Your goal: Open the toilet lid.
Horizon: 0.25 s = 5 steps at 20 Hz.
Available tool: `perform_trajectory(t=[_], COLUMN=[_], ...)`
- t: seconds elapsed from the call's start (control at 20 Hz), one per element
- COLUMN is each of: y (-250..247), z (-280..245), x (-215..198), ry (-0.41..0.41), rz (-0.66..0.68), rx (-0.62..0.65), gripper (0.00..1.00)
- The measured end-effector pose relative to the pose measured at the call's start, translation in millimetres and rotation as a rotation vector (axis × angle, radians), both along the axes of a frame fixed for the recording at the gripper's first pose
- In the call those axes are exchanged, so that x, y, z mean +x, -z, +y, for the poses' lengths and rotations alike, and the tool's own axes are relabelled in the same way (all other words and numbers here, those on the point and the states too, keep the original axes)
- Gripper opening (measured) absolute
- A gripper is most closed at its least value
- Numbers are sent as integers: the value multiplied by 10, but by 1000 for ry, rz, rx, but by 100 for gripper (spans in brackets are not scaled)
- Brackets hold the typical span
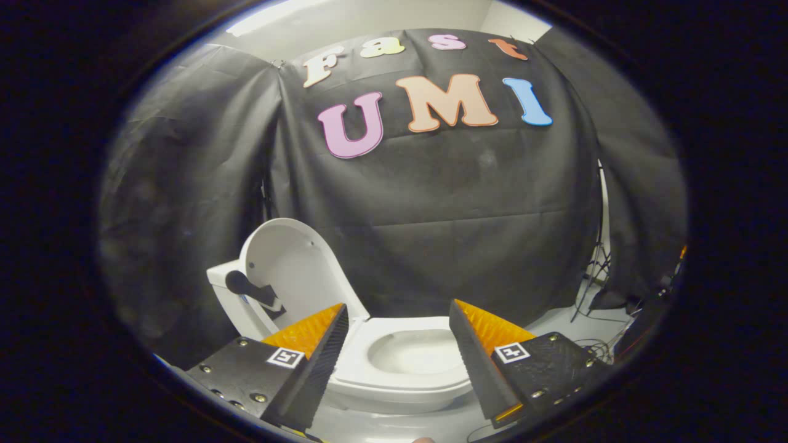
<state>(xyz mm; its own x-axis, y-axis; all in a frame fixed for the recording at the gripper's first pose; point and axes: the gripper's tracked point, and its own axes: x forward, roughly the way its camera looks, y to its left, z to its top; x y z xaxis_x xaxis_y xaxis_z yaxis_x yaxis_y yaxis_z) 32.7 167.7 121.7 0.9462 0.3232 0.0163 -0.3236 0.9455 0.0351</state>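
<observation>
The lid (289, 264) was seen raised, task apparently done; the tongs (399, 323) were held wide apart, empty, before the bowl (418, 354).

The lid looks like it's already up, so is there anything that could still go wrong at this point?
A few things, perhaps. The toilet lid stands raised against the tank with nothing holding it, so if it is not leaning back far enough it could drop onto the seat. The tongs are open with the bowl between their fingers, so a careless pull away might knock the seat. Loose cables lie on the floor beside the black cloth, a possible snag.
</observation>
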Motion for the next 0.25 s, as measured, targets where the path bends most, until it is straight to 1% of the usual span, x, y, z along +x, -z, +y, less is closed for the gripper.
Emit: perform_trajectory(t=[0.15, 0.25], y=[-47, -42], z=[-237, -315], x=[-25, -23], ry=[29, 32], rz=[-14, 0], rx=[7, 38], gripper=[96, 96])
